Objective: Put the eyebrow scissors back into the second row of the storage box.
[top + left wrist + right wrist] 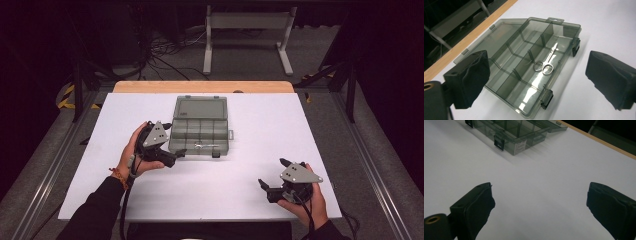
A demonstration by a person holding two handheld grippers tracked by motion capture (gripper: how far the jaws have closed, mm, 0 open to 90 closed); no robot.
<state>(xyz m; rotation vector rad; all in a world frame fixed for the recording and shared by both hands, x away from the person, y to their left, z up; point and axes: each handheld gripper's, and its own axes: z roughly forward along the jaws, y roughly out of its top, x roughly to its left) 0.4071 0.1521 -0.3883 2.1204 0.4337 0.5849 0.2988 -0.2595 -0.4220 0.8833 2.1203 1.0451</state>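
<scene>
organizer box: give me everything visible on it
The organizer box is smoky grey see-through plastic, split by dividers into compartments. Its lid lies folded back flat on the table, toward the far wooden edge. Two dark latches hang open on the near wall, and a paper label sits on one end. Small metal scissors lie inside the front row, closed. The left gripper hovers at its near left corner, jaws open, not touching.

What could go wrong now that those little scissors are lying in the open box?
The lid lies flat behind the organizer box. If a claw swings it shut, the light box might slide on the smooth table, since nothing steadies it. The scissors rest slanted in a narrow front compartment; a nudge could tip them against a divider. The open left claw hovers right by the box's front corner and could bump it.
</scene>
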